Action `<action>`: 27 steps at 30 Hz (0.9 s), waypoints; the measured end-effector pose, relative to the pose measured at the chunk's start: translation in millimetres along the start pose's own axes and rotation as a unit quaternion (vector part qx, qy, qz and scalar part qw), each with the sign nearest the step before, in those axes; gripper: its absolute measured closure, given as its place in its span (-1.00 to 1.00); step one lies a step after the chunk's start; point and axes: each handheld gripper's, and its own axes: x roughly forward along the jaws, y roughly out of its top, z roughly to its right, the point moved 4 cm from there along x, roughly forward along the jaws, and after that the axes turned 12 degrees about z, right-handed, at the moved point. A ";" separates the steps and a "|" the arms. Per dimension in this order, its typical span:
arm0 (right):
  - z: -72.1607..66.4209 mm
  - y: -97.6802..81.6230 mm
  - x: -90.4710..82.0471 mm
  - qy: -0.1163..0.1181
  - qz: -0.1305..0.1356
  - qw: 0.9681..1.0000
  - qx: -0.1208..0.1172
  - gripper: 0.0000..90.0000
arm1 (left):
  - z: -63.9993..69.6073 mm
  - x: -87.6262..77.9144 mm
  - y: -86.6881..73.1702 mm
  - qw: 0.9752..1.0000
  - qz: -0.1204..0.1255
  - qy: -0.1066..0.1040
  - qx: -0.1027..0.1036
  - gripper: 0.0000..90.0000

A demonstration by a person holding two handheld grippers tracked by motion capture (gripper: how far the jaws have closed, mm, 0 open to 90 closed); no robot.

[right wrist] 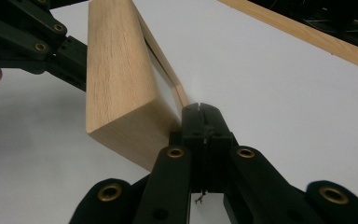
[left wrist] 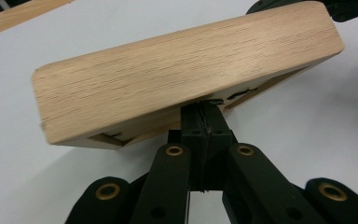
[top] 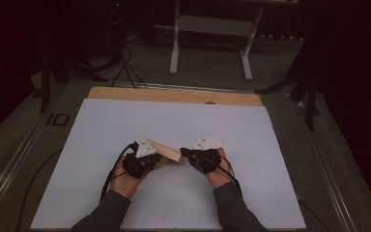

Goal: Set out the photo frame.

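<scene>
A light wooden block with a thin recessed rim sits tilted between my two grippers over the white sheet. In the left gripper view the block spans the frame, and my left gripper has its jaws pressed together, tips against the lower rim. My right gripper is likewise shut, with its tips touching the block at its end by the thin rim. I cannot tell whether either one pinches the rim. From above, the left gripper and the right gripper meet the block from opposite sides.
The white sheet covers a wooden tabletop whose bare edge shows at the back. Beyond it stand a white desk frame, dark stands and floor cables. Each gripper's cable trails back along the person's sleeves.
</scene>
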 end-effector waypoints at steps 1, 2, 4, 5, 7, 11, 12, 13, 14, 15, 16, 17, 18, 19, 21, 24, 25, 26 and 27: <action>-0.5 -0.1 -0.3 0.001 -0.001 1.000 0.000 0.99 | 0.4 0.2 0.0 1.000 0.000 0.000 -0.001 0.99; -0.7 -0.1 -0.4 0.001 -0.001 1.000 -0.002 0.99 | 0.6 0.4 0.0 1.000 -0.001 -0.001 0.002 0.99; -1.8 -0.2 -0.8 0.003 0.000 1.000 -0.003 0.99 | 1.2 0.8 -0.1 1.000 -0.001 -0.001 0.001 0.99; -2.3 -0.3 -0.9 0.004 0.000 1.000 -0.004 0.99 | 1.3 1.0 -0.2 1.000 -0.002 -0.001 0.002 0.99; -3.4 -0.3 -1.1 0.005 0.000 1.000 -0.007 0.99 | 1.9 1.5 -0.3 1.000 -0.002 -0.001 0.001 0.99; -4.8 -0.3 -1.5 0.008 -0.001 1.000 -0.007 0.99 | 2.5 2.0 -0.3 1.000 -0.003 -0.004 0.002 0.99; -5.1 -0.4 -1.6 0.010 -0.002 1.000 -0.008 0.99 | 2.8 2.3 -0.2 1.000 -0.003 -0.004 0.002 0.99; -5.8 -0.4 -1.7 0.011 -0.002 1.000 -0.006 0.99 | 2.9 2.3 -0.2 1.000 -0.004 -0.003 0.002 0.99; -6.8 -0.4 -1.6 0.013 -0.001 1.000 -0.008 0.99 | 2.9 2.4 -0.3 1.000 -0.005 -0.003 0.003 0.99; -7.7 -0.4 -1.7 0.013 -0.002 1.000 -0.008 0.99 | 3.1 2.7 -0.3 1.000 -0.005 -0.003 0.003 0.99; -8.7 -0.5 -1.9 0.016 -0.003 1.000 -0.010 0.99 | 3.2 2.9 -0.2 1.000 -0.005 -0.002 0.003 0.99; -9.6 -0.5 -1.8 0.018 -0.002 1.000 -0.013 0.99 | 3.2 3.0 -0.2 1.000 -0.004 -0.002 0.002 0.99; -10.8 -0.5 -1.7 0.020 -0.002 1.000 -0.014 0.99 | 3.2 3.1 -0.1 1.000 -0.004 -0.002 0.001 0.99; -12.0 -0.5 -1.7 0.021 -0.003 1.000 -0.014 0.99 | 3.0 3.0 -0.1 1.000 -0.004 -0.001 0.001 0.99; -13.8 -0.4 -1.3 0.024 -0.004 1.000 -0.017 0.99 | 2.6 3.0 -0.1 1.000 -0.003 -0.001 0.000 0.99; -15.8 -0.3 -1.2 0.026 -0.005 0.999 -0.018 0.99 | 2.1 2.9 -0.3 1.000 -0.004 0.000 -0.001 0.99; -16.2 -0.3 -1.3 0.026 -0.004 0.999 -0.018 0.99 | 2.0 2.9 -0.3 1.000 -0.004 0.001 -0.001 0.99; -16.5 -0.3 -1.4 0.027 -0.004 0.999 -0.018 0.99 | 1.8 3.0 -0.3 1.000 -0.004 0.000 -0.001 0.99; -17.1 -0.3 -1.4 0.027 -0.003 0.999 -0.017 0.99 | 1.8 3.1 -0.4 1.000 -0.004 0.001 -0.002 0.99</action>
